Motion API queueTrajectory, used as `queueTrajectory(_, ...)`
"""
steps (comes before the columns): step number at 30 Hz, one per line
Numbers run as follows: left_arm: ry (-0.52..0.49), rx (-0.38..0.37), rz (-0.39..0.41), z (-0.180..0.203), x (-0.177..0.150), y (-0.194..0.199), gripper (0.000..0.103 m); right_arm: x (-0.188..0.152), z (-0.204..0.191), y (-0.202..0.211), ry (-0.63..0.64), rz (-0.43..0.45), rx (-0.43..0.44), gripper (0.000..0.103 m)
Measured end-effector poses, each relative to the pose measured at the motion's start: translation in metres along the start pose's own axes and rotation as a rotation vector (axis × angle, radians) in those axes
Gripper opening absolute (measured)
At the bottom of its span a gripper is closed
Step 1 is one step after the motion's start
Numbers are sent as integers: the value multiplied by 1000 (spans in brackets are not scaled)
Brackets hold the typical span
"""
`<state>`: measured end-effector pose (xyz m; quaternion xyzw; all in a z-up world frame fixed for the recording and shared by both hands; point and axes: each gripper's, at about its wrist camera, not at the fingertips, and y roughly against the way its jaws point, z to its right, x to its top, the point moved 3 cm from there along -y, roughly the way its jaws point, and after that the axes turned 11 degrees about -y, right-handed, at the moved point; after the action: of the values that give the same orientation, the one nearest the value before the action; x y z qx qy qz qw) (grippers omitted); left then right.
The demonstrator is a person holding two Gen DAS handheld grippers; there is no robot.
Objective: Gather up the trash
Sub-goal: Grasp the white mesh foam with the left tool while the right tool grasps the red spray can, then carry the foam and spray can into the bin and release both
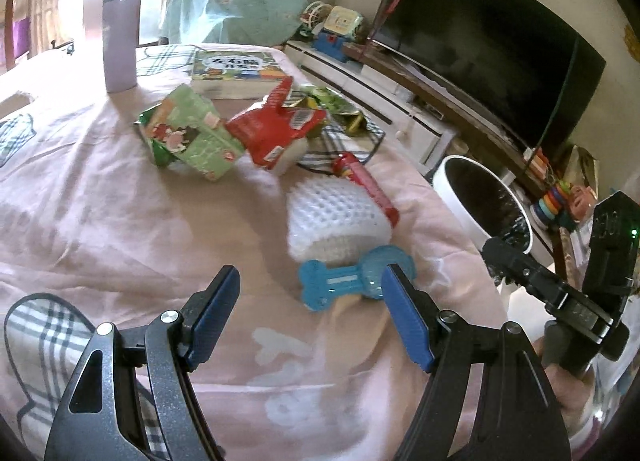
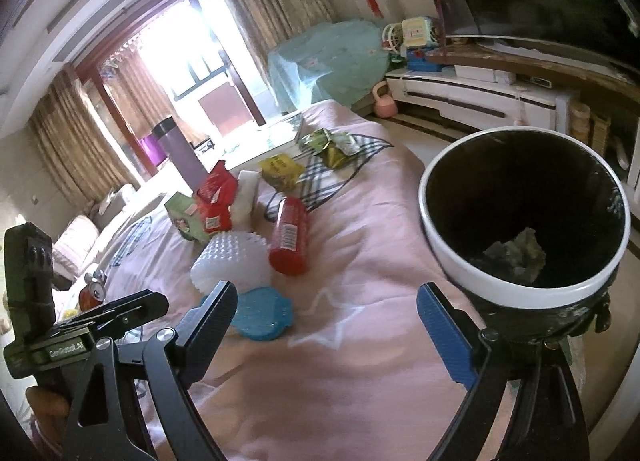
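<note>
Both jaws wide and empty, the left gripper (image 1: 310, 313) nears the white foam netting (image 1: 338, 217) just ahead, likely its next pick, the bin (image 2: 524, 221) beside the right gripper (image 2: 326, 325).

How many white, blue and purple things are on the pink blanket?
White: 2, bumpy foam net and foam block
Blue: 1, bone toy
Purple: 1, bottle
Total: 4

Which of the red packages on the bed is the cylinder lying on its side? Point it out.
The red tube beside the white foam netting; the other red package, farther back, is a crumpled flat-sided carton.
</note>
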<state>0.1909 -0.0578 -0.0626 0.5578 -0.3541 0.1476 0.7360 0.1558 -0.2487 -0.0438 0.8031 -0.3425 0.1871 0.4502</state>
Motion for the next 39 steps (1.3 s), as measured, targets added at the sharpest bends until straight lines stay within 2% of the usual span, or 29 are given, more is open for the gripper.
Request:
queueTrajectory(11,-46,19,-44,-10,2,-23,75,2,-14,-22,14,-42,28,89)
queueTrajectory(15,-57,11,-58,-10,6,-35,74,6,-16,-36,13,-69,39,74)
queueTrajectory(19,-73,-9,-74,-11,13,-51,59,12,-19,-50,10,-94,53,62)
queueTrajectory(22,-83,-30,-88,-10,17,-62,42,18,-23,-63,12,-109,62,58)
queueTrajectory(24,-88,-53,-95,-9,19,-67,24,22,-24,-72,15,-121,67,56)
queueTrajectory(27,-93,-59,-83,-8,22,-68,12,25,-27,-90,22,-153,70,52)
queueTrajectory(32,-67,-70,-68,-16,22,-67,10,23,-32,-117,38,-216,65,46)
queueTrajectory(33,-63,-71,-66,-17,22,-67,10,21,-32,-121,41,-227,65,42)
queueTrajectory(34,-60,-69,-62,-17,22,-66,10,20,-32,-123,42,-236,65,32)
queueTrajectory(39,-56,-60,-24,-14,28,-55,10,21,-25,-109,41,-202,48,32)
